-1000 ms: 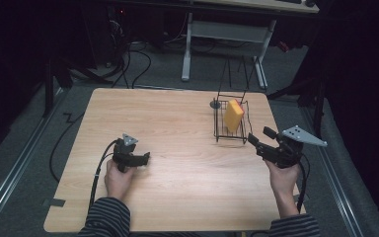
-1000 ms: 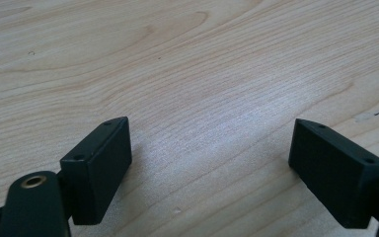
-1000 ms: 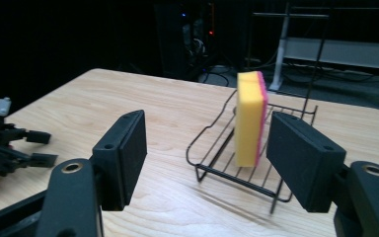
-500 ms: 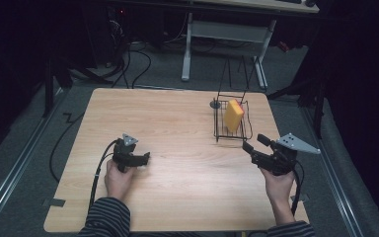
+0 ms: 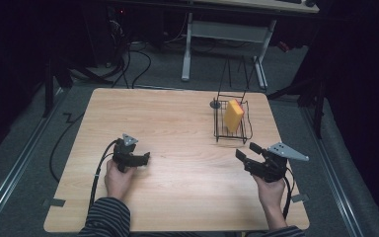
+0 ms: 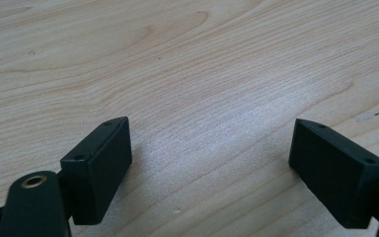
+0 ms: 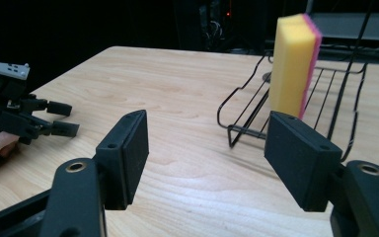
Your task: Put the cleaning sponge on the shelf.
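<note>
My right gripper [image 5: 249,154] stands apart and empty, aimed at the sponge [image 5: 233,115] propped upright in the rack [image 5: 218,129]; left gripper [image 5: 139,159] rests apart on the bench [image 5: 177,123].

dark lab: floor cables [image 5: 128,61], lone wooden table [image 5: 177,123].

table [image 5: 177,123]: no text or label could be read
sponge [image 5: 233,115]: bore no print or brand
rack [image 5: 219,129]: carried no sign
grippers: showed no numbers or marks
</note>
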Demonstrator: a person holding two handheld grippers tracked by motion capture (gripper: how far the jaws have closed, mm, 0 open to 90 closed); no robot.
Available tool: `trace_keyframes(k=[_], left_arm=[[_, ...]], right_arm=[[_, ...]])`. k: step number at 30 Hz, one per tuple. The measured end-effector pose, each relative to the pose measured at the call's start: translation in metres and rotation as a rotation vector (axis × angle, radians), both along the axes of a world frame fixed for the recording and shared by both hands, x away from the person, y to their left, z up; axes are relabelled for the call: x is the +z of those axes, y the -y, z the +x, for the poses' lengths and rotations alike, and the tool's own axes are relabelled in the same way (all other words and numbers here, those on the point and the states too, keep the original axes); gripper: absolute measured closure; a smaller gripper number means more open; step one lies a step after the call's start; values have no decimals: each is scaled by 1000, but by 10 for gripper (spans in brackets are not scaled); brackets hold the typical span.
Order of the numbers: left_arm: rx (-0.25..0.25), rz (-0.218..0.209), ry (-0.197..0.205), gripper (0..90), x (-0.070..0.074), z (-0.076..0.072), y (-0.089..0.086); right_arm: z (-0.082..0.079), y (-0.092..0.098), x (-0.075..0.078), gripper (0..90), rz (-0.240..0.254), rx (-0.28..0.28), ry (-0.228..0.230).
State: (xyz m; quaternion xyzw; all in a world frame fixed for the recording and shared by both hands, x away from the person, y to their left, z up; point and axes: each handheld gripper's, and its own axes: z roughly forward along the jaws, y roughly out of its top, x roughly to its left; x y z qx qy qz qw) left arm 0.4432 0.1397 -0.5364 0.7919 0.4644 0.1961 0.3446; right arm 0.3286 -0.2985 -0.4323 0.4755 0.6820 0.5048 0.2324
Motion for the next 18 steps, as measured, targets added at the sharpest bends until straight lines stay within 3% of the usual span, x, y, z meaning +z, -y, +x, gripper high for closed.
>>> trace_keyframes(k=[18], left_arm=[[0,0,0,172,0,0,0]], right_arm=[[6,-10,-36,351,8,10,-69]])
